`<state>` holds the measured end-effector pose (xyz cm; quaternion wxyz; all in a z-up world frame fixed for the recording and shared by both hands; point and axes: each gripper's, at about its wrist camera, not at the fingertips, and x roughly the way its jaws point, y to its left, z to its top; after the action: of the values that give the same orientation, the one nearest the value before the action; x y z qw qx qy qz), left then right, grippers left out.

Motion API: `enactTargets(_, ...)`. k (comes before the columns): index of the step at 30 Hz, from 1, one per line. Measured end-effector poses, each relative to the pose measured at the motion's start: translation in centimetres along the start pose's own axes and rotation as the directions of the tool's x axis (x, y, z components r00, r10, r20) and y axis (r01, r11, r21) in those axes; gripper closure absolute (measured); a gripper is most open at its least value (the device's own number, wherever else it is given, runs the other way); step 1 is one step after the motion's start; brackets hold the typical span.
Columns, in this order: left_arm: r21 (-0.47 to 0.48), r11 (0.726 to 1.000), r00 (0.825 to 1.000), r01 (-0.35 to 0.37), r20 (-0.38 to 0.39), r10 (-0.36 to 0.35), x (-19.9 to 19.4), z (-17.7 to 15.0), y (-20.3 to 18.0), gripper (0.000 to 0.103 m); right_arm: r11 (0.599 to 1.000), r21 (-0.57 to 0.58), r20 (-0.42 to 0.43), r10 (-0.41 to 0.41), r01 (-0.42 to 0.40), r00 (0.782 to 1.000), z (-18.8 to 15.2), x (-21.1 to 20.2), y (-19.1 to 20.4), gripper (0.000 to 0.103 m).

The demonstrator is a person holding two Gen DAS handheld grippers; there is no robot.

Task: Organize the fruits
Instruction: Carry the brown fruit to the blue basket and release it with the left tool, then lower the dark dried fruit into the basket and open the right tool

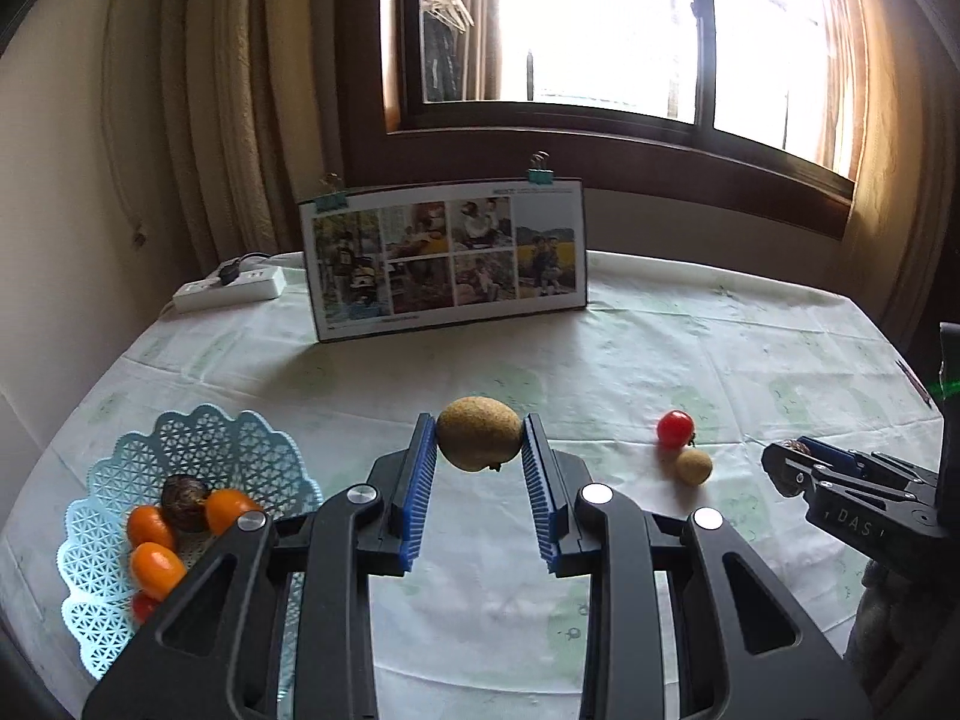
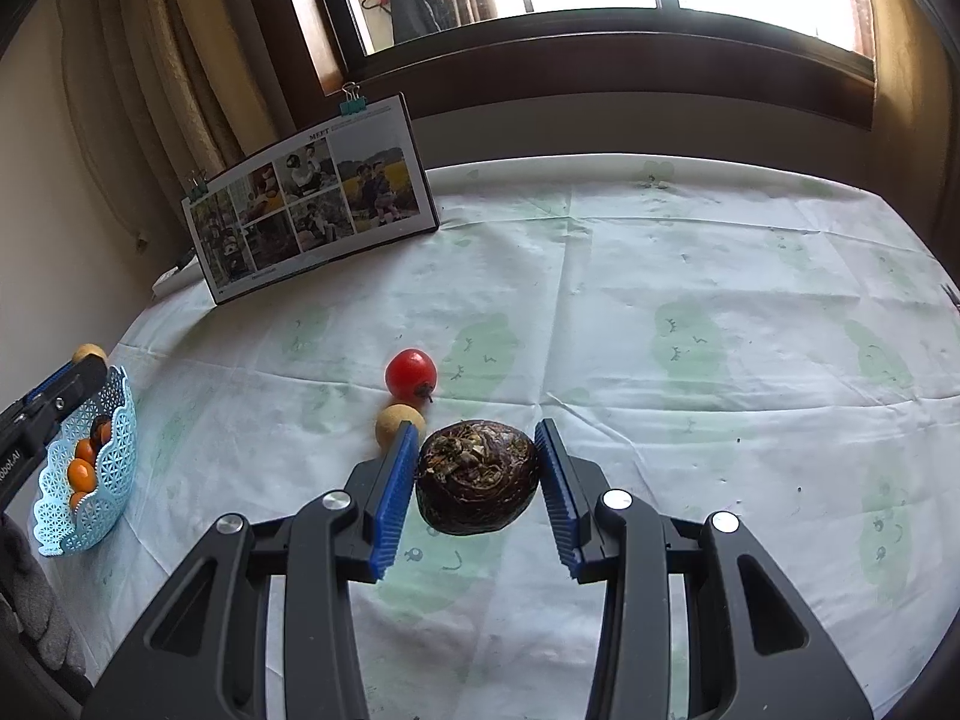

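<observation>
Big picture first: the tabletop [image 2: 660, 276], under its pale green-patterned cloth, holds very little loose fruit, so this job looks well past halfway. At the near left sits the light blue lattice basket [image 1: 198, 450], and it is already stocked: three small orange fruits [image 1: 157, 567], one dark brown round fruit [image 1: 185, 501] and a sliver of something red at the near edge.

Now the two in play. The left hand-held gripper [image 1: 480, 447] has its blue ribbed pads clamped on a tan, rough-skinned fruit [image 1: 479, 441], carried clear of the cloth, right of the basket. The right hand-held gripper [image 2: 477, 474] grips a dark brown fruit [image 2: 476, 477] with a rough, flaky top; the left pad presses its side, the right pad is at its edge, and whether it is lifted or resting on the cloth I cannot tell.

What is left on the cloth? Just two pieces, touching or nearly so, in the middle: a red cherry tomato [image 2: 411, 375] and, nearer, a small tan round fruit [image 2: 399, 423] just beside the right gripper's left pad.

My read: two fruits in hand need dropping into the basket, then those last two need collecting. Four to go.
</observation>
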<state>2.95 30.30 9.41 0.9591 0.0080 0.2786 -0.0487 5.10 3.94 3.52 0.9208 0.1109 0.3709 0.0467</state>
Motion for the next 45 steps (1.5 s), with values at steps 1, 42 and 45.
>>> enactTargets(1,-0.012,1.000,1.000,-0.015,0.003,0.015,-0.2,-0.1,0.6,0.073,1.000,-0.001,-0.001,-0.001,0.001,1.000,0.0,0.0,0.1,0.062)
enactTargets(42,-0.307,0.891,0.930,-0.333,0.051,0.365,-7.7,-4.3,16.9,0.010,0.916,-0.260,0.009,0.318,-0.305,0.948,0.8,-3.9,18.4,0.062)
enactTargets(45,-0.319,0.891,0.934,-0.324,0.043,0.356,-7.7,-4.8,17.5,0.008,0.893,-0.291,-0.033,0.350,-0.344,0.936,-0.1,-3.2,21.4,0.062)
